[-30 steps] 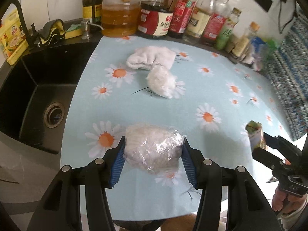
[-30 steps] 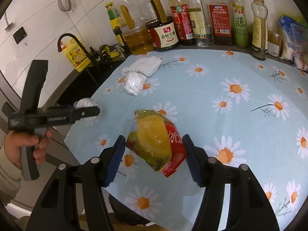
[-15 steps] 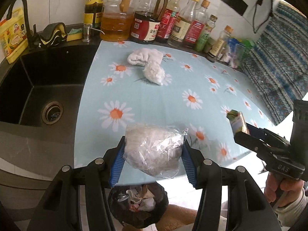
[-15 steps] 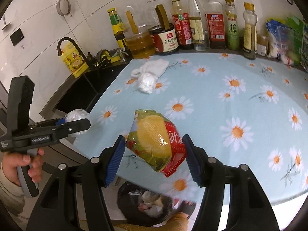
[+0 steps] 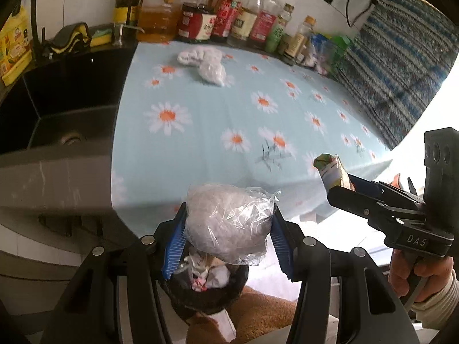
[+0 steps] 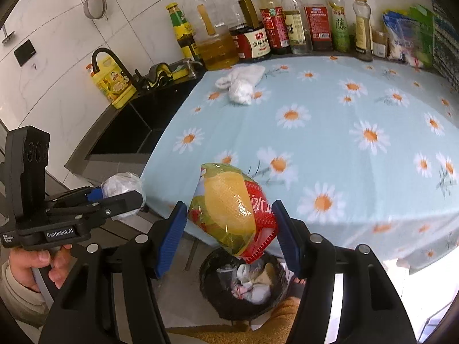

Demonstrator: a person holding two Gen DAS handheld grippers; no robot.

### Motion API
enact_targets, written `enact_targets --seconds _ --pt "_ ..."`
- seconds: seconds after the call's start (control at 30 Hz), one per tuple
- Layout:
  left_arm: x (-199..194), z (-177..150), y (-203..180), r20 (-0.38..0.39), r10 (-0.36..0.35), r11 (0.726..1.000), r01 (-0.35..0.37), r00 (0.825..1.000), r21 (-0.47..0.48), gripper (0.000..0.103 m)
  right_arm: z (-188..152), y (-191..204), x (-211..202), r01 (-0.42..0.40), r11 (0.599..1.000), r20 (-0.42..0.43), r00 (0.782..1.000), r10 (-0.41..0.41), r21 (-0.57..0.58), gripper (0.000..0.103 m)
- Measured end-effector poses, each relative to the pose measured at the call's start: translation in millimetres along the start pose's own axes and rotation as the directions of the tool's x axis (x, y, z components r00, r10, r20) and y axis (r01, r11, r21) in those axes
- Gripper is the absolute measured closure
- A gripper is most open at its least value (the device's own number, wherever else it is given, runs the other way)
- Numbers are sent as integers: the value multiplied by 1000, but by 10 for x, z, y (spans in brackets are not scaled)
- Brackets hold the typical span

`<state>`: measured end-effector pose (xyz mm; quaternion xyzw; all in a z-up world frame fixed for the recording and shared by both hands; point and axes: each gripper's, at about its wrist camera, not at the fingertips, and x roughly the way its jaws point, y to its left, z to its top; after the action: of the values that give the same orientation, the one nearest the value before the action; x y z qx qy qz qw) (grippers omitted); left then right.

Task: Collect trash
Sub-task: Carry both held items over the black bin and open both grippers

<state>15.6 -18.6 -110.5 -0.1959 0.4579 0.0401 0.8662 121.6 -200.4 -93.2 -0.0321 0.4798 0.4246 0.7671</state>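
Blue ribbed fingers (image 5: 175,243) of the left gripper (image 5: 228,240) clamped on a clear plastic bag of whitish waste (image 5: 228,223), carried off the tabletop (image 5: 200,143) edge and poised directly above the black-lined trash bin (image 5: 206,289) on the floor, presumably for a straight drop. Same story on the right gripper (image 6: 229,238): fingers (image 6: 169,240) pinching a crumpled yellow-and-red snack packet (image 6: 232,209), glossy and creased, hanging just short of the bin (image 6: 243,283) mouth, likely needing a little more travel before release. Bin already part filled with paper and wrappers. Left behind near the bottles (image 6: 287,25): a white cloth (image 6: 243,76) touching another small plastic-wrapped bundle (image 6: 241,93), probably next for collection.
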Motion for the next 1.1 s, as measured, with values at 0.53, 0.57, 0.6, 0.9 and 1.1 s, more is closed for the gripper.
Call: enact_targets --seconds 0.53,0.57,0.6,0.9,1.1 --pt "238 -753 222 -136 -14 998 5 991 -61 51 -813 120 249 48 997 -110 993 -41 59 42" --pt "278 -795 231 -147 -14 998 4 989 -64 51 -852 120 275 48 997 -117 992 -40 65 42" --pt "314 -826 239 -158 -16 998 5 987 -68 51 -884 125 300 49 997 -123 992 -41 67 42" --pt "712 -1063 273 -242 -25 997 6 970 -81 51 -1140 -58 647 37 986 -207 978 -3 160 42" --pt "947 -1206 275 -290 -39 995 10 956 -100 51 -1256 -219 870 23 967 -258 965 45 254 42"
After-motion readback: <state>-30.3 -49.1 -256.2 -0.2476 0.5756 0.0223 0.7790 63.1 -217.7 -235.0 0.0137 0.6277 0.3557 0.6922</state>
